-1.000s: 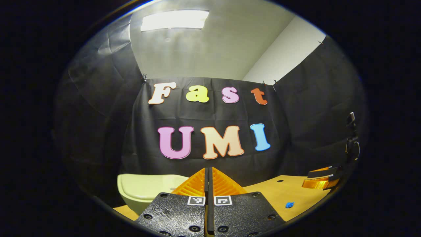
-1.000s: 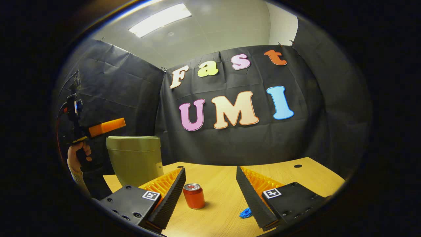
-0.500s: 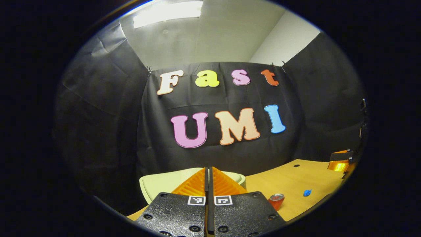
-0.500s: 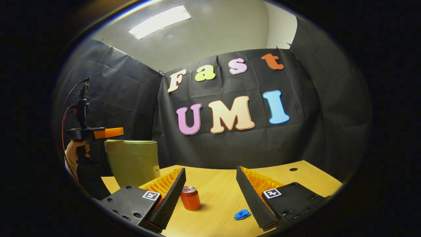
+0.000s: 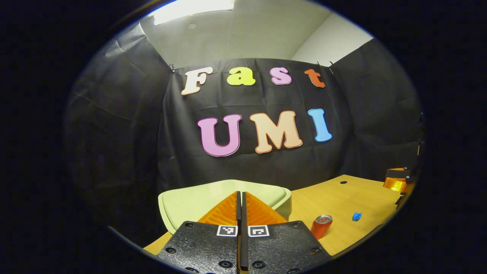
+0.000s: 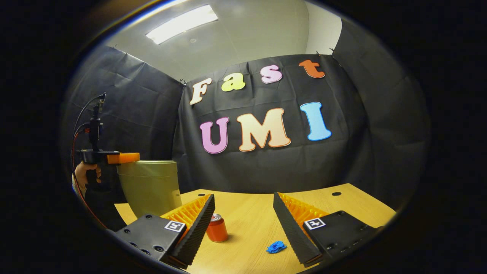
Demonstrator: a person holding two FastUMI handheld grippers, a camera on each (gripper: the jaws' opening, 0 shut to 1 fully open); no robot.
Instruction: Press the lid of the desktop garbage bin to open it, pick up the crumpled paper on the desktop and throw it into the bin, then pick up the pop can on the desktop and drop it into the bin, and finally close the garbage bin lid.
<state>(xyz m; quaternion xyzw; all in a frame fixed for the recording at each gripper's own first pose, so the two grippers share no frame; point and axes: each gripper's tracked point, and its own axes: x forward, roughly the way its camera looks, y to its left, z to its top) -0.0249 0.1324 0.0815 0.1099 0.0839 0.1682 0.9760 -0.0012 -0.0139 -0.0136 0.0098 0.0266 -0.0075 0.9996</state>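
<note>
Tool fingers on the left tool are clenched with nothing between them, tips just above the closed bin lid. The right tool is released over the surface; beyond it the pop can stands upright near the crumpled paper, with the bin farther left.

Pretty dim booth from where I'm sitting. All the light comes off a ceiling panel, blown out white in the left gripper view. Table is evenly lit, with soft shadows. Heavy fisheye bending toward the edges; center's sharp.
</note>
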